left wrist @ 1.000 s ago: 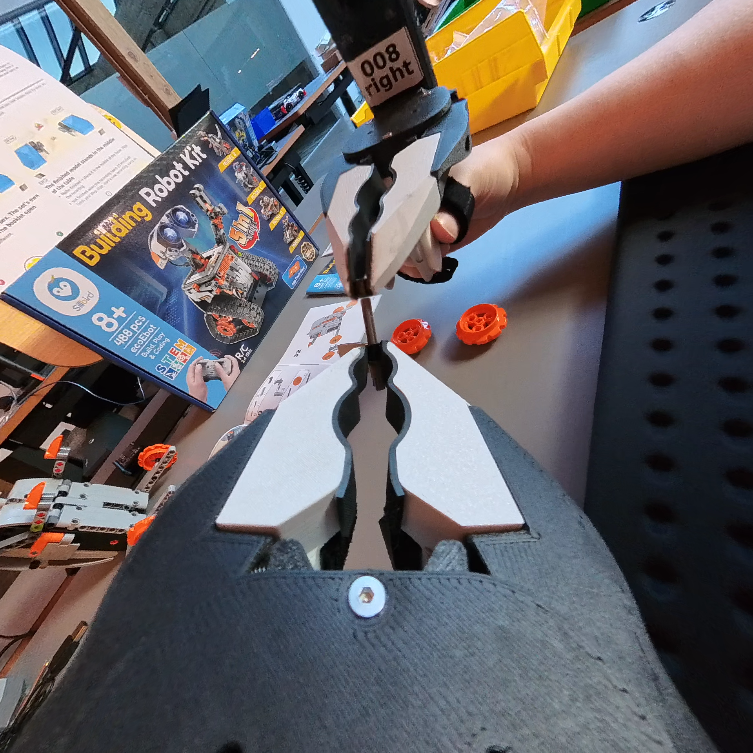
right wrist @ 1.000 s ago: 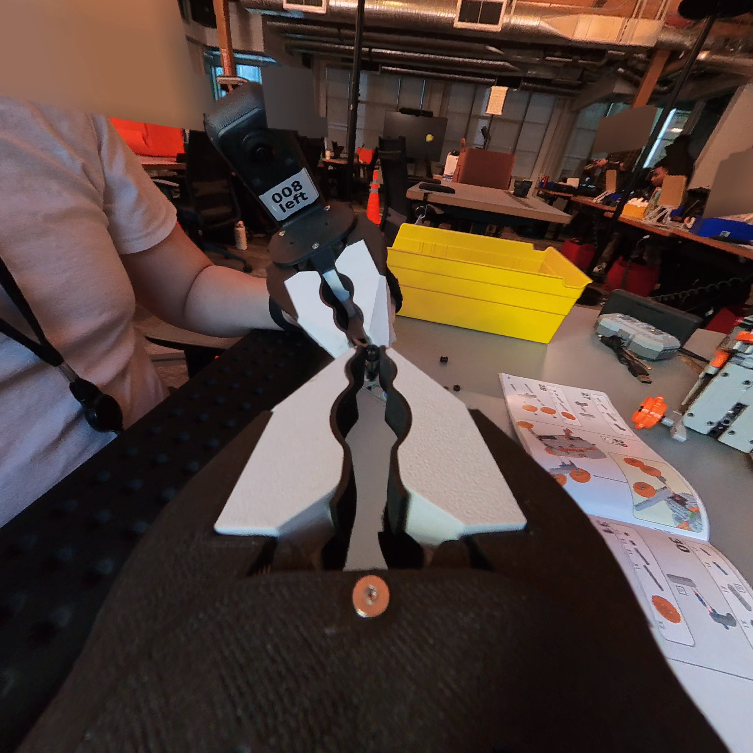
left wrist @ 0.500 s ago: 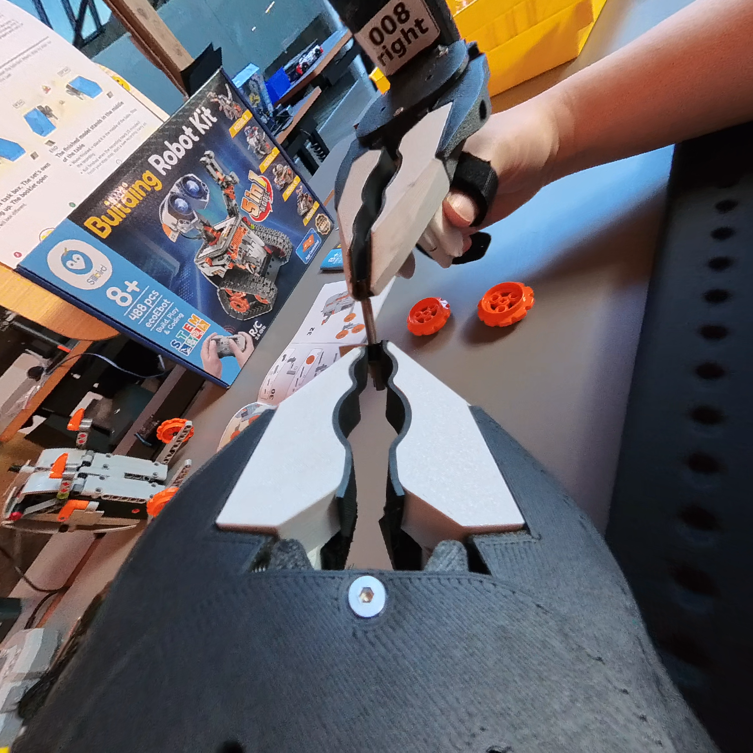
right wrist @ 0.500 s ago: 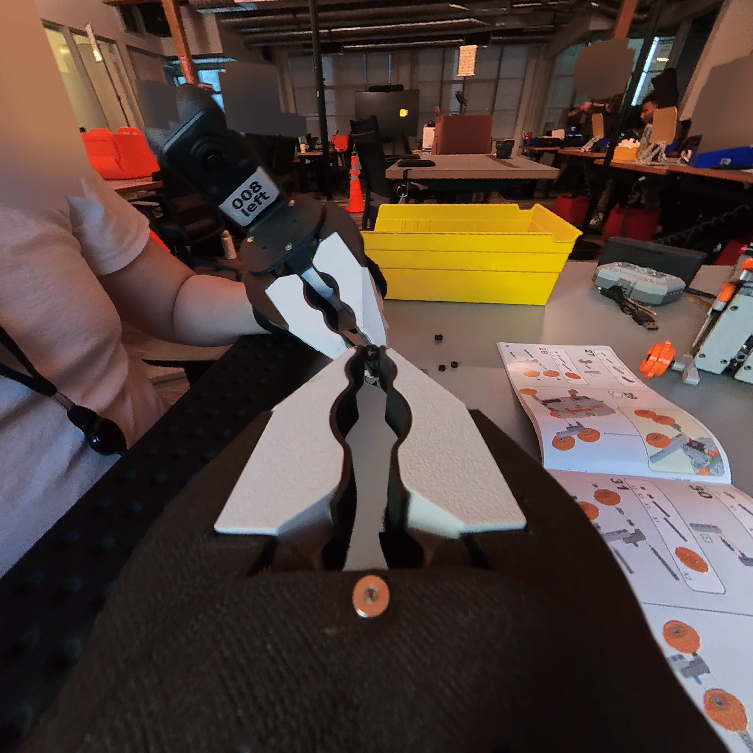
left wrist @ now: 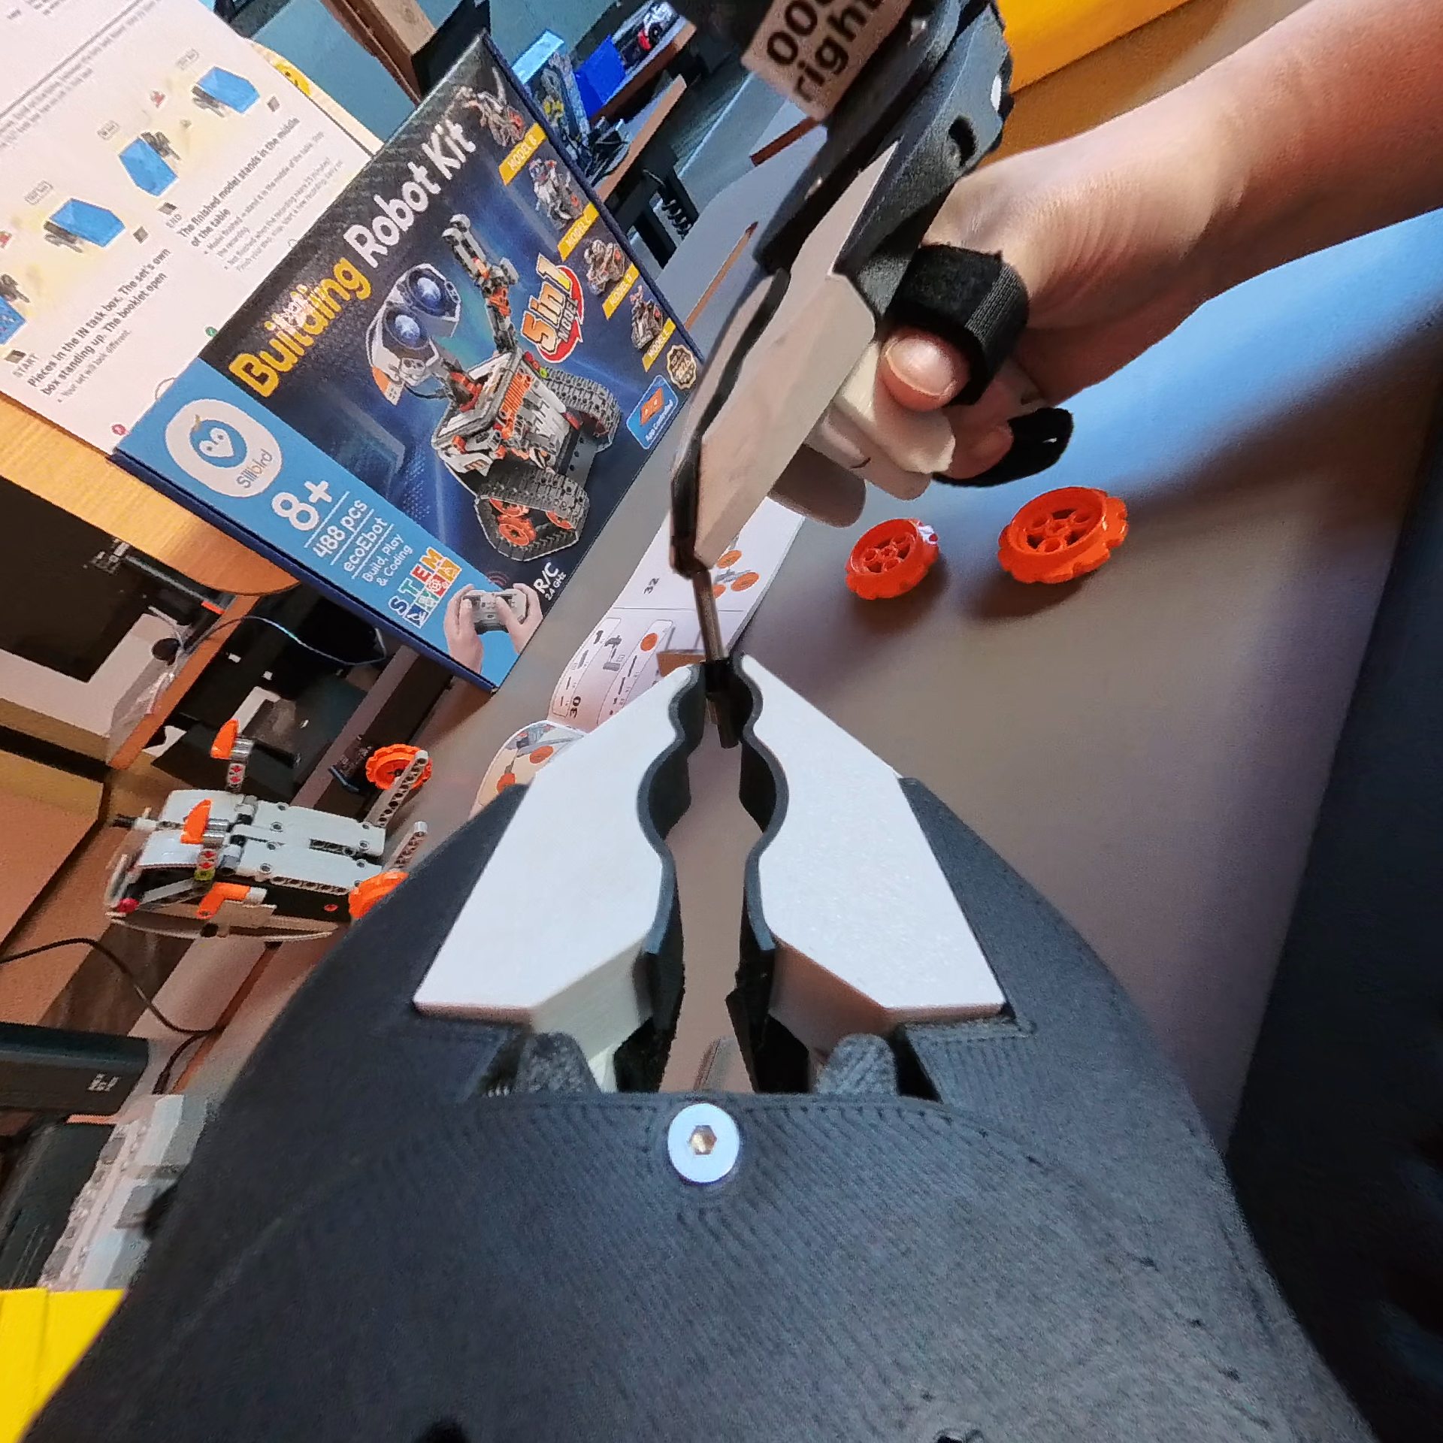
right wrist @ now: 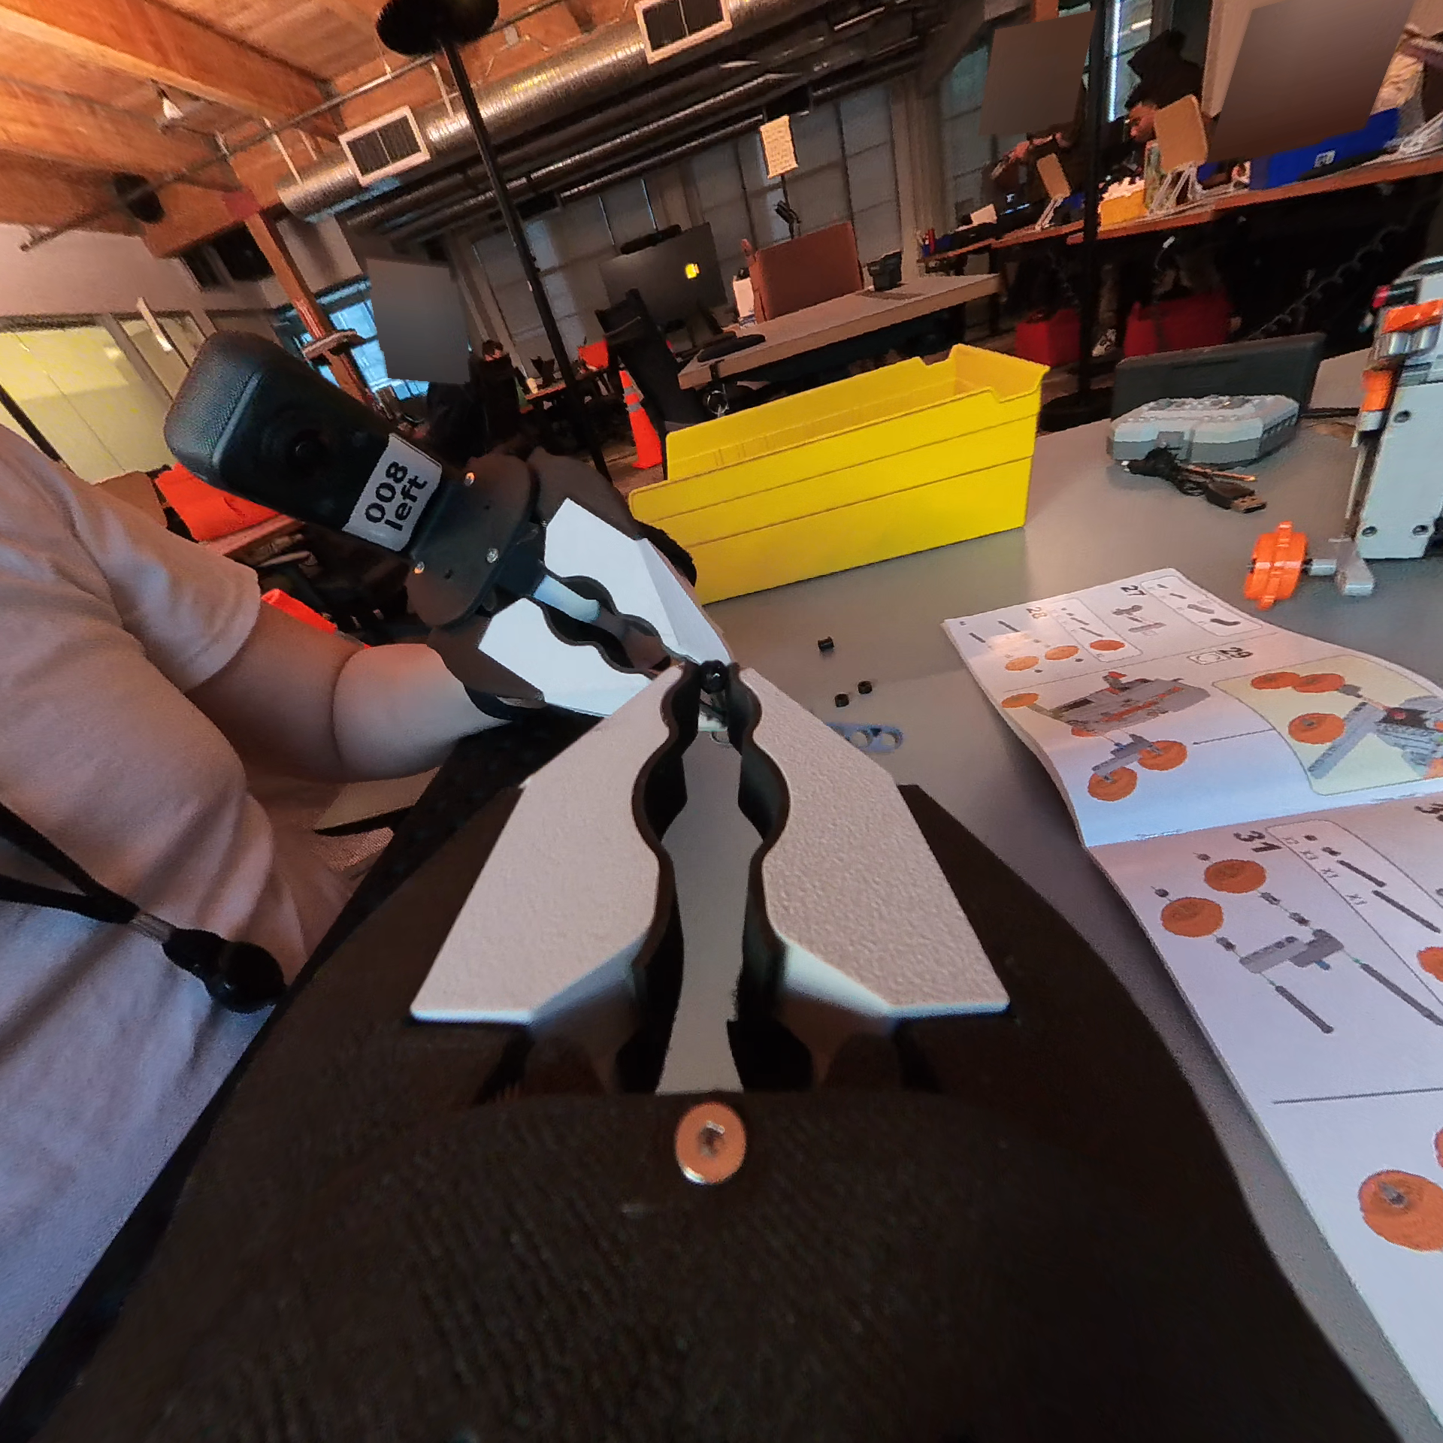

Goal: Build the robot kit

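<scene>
Axle rod (left wrist: pixel 709 617) spans both pinched grippers' tips, apparently through a bush.

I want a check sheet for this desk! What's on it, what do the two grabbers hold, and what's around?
Surface: grey table, bare patches.
Job's things: thin dark axle; two orange wheels.
Clutter: open instruction booklet, yellow bin, kit box, half-built model, small black pieces.
Grippers: left gripper and right gripper both shut on the axle, tip to tip.
Cables: black cable by grey unit.
Surroundings: workshop desks, people far off.
</scene>
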